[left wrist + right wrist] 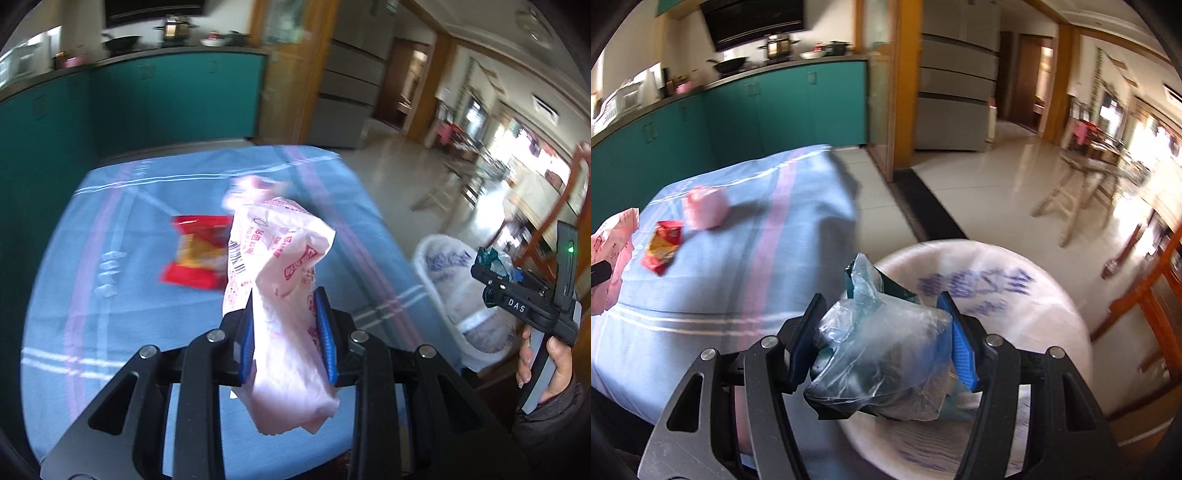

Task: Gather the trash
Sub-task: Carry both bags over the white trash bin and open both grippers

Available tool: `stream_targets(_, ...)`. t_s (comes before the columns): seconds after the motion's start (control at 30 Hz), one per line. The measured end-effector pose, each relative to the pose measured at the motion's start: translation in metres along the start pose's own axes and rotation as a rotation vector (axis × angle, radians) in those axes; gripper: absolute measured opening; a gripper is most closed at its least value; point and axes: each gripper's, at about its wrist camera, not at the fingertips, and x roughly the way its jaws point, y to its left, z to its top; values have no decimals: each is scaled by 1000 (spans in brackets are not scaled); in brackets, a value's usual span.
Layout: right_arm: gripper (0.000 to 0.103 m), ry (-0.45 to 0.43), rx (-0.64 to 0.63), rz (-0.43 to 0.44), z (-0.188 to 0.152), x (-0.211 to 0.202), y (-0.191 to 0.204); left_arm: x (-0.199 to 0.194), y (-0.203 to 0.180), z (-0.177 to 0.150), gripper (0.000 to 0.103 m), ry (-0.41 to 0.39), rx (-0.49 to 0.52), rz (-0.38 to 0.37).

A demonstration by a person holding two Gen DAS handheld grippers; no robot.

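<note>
The right gripper point(882, 332) clamps a crumpled bag point(882, 354) over the bin point(1052, 295), ready to drop, while the left gripper point(286, 325) grips a pink wrapper point(280, 266) to follow.

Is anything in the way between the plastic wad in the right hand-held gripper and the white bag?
Nothing visible. The right hand-held gripper holds the crumpled plastic wad directly over the white bag's open mouth, beside the blue-clothed table.

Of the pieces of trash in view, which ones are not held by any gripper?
The red snack packet and the pink crumpled bag lie free on the blue cloth; the other two pieces sit clamped in grippers.
</note>
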Motion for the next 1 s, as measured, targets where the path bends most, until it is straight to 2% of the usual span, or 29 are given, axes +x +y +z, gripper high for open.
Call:
stream_targets(0.23,61,2,131,-113,-21,-18,-74,37,-86,22,30,41,159,-158)
stream_targets(0.33,61,0,168,-145,-28,-23,-95,58,-129,26,30,90,214,-253)
stream_targets(0.5,61,-11,211,-162,-36,-31,-114,99,-197,13,31,188,329,-363)
stream_targets(0.57,61,-8,221,-165,-39,-30,-117,112,-220,1,39,224,384,-396)
stream_targets(0.6,61,-4,224,-164,-40,-29,-118,113,-226,-4,48,227,407,-400)
stream_targets(0.63,61,1,225,-163,-41,-28,-119,114,-231,-8,63,224,427,-392)
stream_targets(0.7,61,7,223,-162,-42,-26,-117,111,-235,-13,76,194,463,-364)
stream_targets(0.87,62,19,223,-145,-37,-17,-112,94,-214,-7,87,112,477,-267)
stream_targets(1.0,71,10,212,-119,-30,-15,-99,82,-184,8,89,72,411,-212)
